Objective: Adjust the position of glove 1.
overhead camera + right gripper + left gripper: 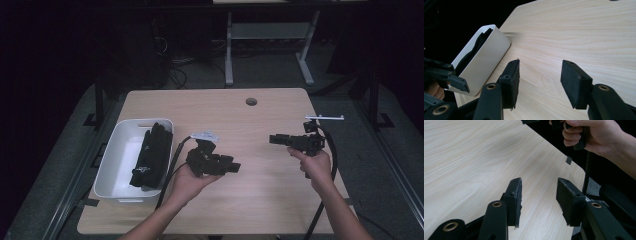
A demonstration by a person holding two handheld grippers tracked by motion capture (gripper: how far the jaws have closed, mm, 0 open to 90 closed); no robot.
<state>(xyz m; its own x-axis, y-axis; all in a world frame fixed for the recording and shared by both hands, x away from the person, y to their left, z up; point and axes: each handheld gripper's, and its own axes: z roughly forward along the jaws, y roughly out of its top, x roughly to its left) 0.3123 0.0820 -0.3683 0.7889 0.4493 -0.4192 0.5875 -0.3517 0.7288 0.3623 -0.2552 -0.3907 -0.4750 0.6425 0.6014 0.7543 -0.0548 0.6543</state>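
A white bin (112,165) stands at the left of the wooden table (260,190), with a black garment (152,155) lying in it. In the middle of the table a hand holds my left gripper (234,167), which points right. Its jaws stand open over bare wood (539,200), nothing between them. My right gripper (273,139) is held at the right and points left toward the other one. It is open too (540,82), with only tabletop between its pads. The right gripper view takes in the bin (489,53), the garment (474,47) and the left gripper (447,76).
A round cable hole (251,101) sits near the table's far edge. Behind the table stand the white legs of another desk (229,55) and tangled cables on the floor. The hand on the right gripper (596,135) is beyond the table's edge in the left gripper view.
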